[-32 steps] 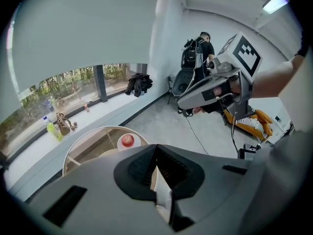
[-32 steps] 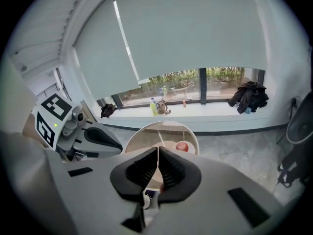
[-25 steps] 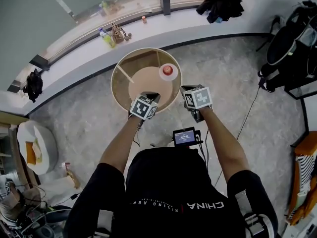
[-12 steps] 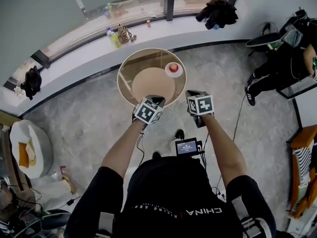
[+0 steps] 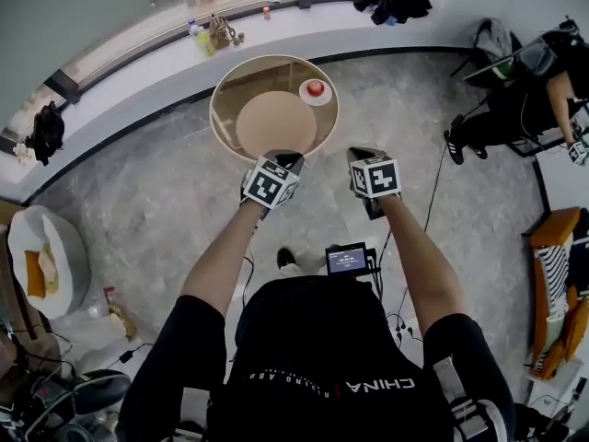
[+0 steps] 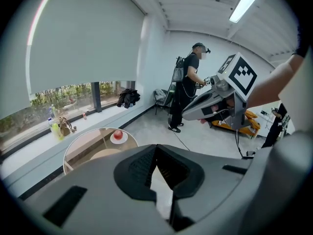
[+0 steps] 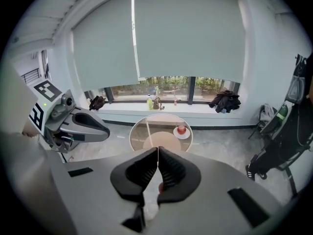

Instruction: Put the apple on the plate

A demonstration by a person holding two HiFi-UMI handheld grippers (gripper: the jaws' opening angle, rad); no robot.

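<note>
Holds the left hand-held gripper [image 5: 287, 158] and the right hand-held gripper [image 5: 361, 153] well short of the counter [image 5: 213, 116], each with jaws together on nothing, probably because nothing is left to carry. Finds the apple [image 5: 315, 87], round, red and glossy, already on the plate [image 5: 303, 97], small, white and shallow, near the counter's far right edge. Reads the counter as round clear glass rimmed in pale wood, with a tan disc [image 5: 274, 127] beneath.

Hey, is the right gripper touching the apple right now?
Apart. The head view shows the right gripper short of the table, with glass tabletop between it and the apple on the plate.
</note>
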